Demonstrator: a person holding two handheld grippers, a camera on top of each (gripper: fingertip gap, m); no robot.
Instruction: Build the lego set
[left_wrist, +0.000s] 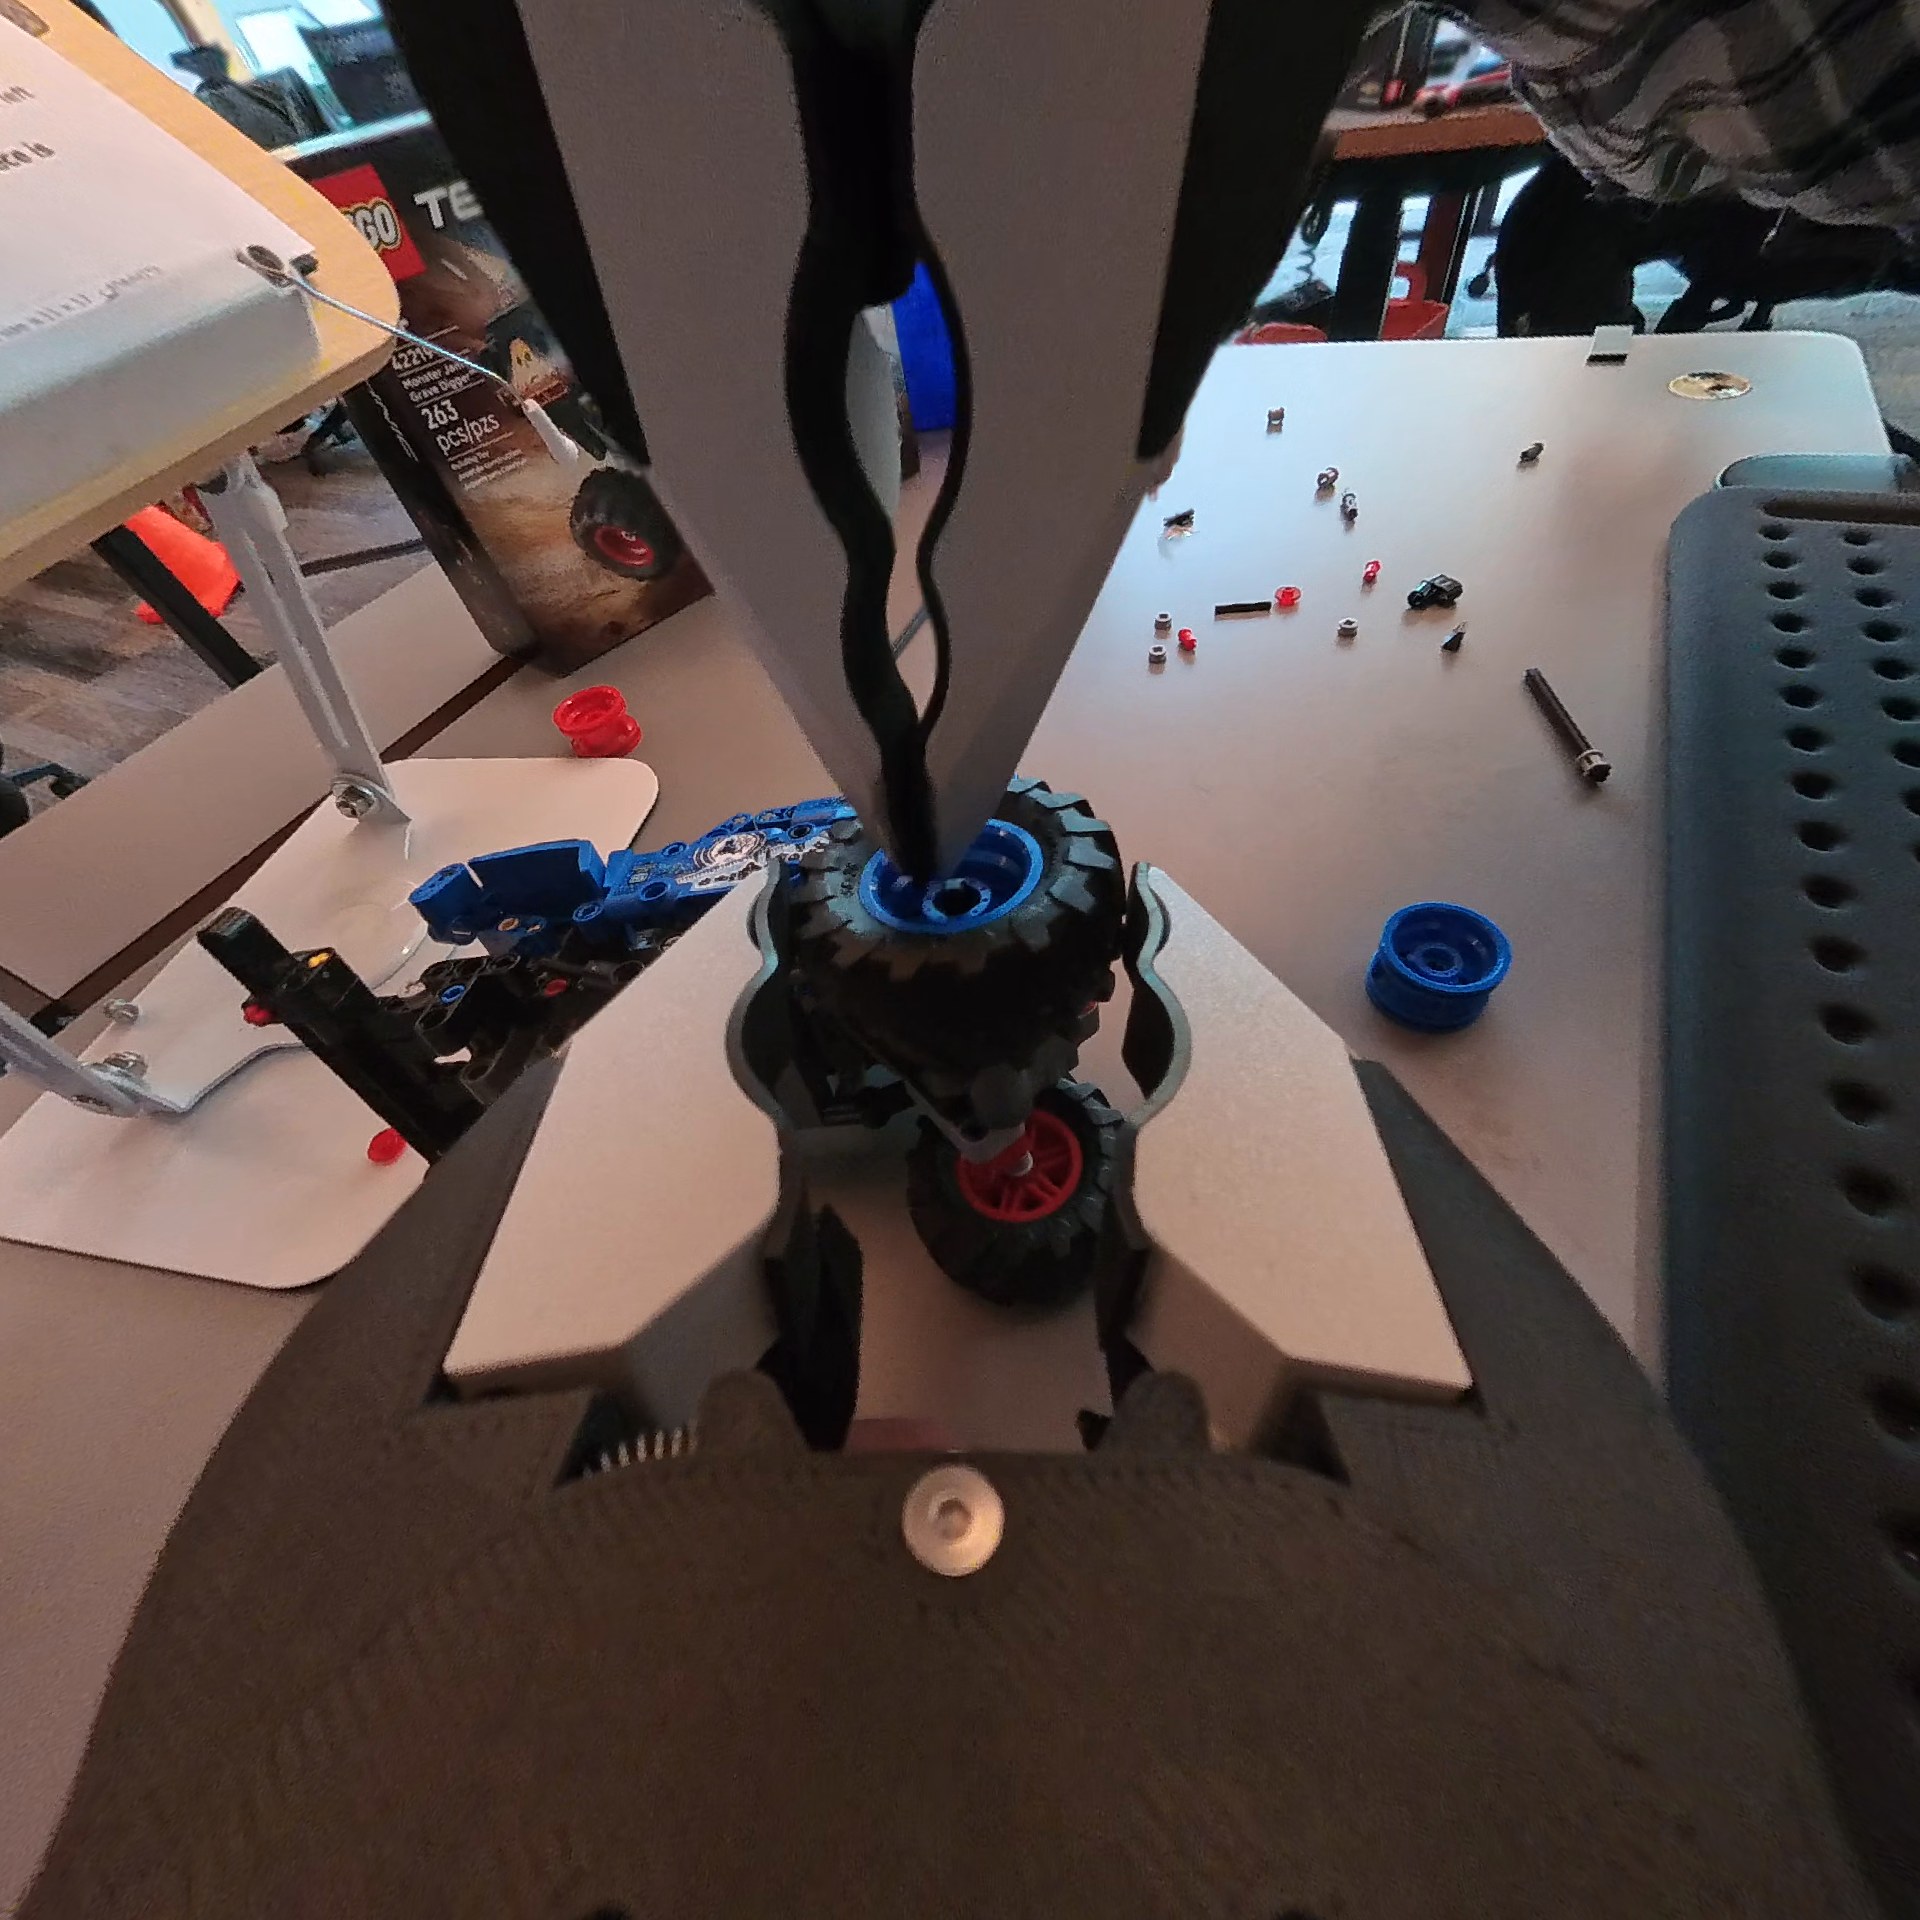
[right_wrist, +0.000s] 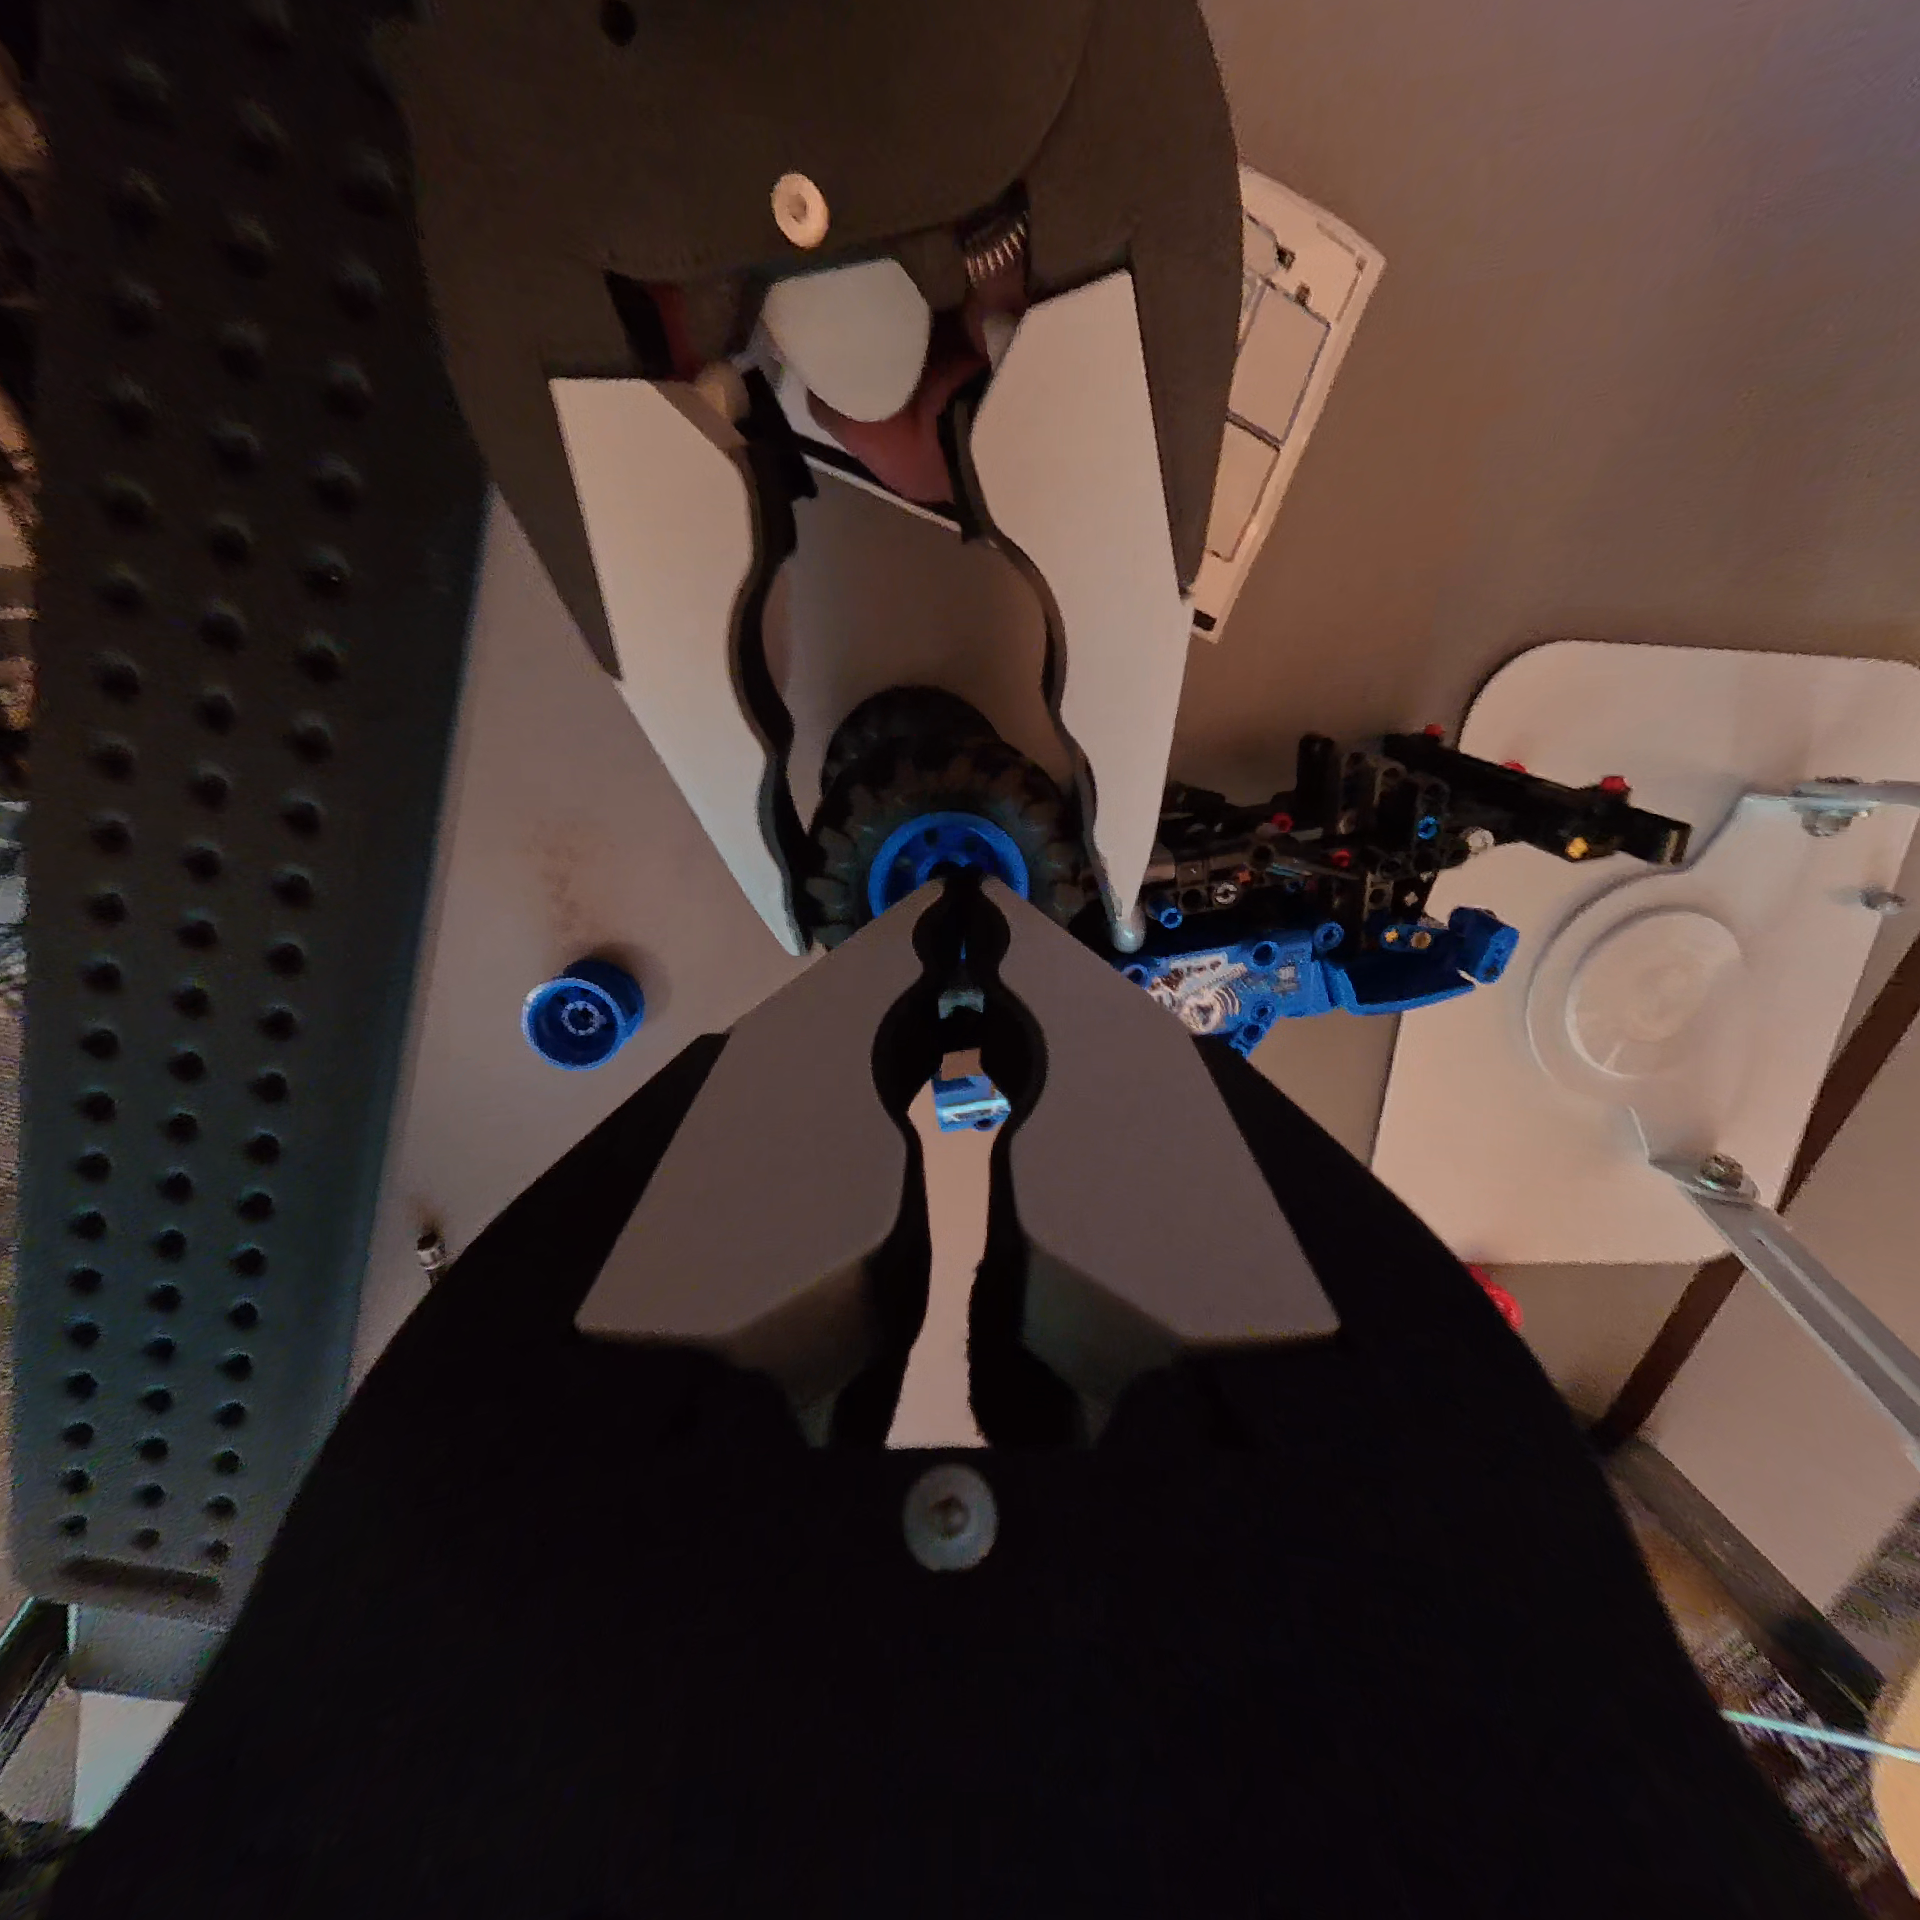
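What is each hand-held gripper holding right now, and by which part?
The left hand-held gripper clamps the blue-hubbed tyre by its tread, on opposite sides. The right hand-held gripper pinches something thin and dark at the blue hub; what it is cannot be told.

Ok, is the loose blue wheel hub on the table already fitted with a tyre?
No, the loose blue hub lies bare on the table, with no tyre around it, apart from the tyred wheel.

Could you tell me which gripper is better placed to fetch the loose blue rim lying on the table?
Probably the right gripper: it only presses shut into the blue-rimmed wheel, while the left gripper brackets that wheel, steadying it. The loose blue rim lies apart.
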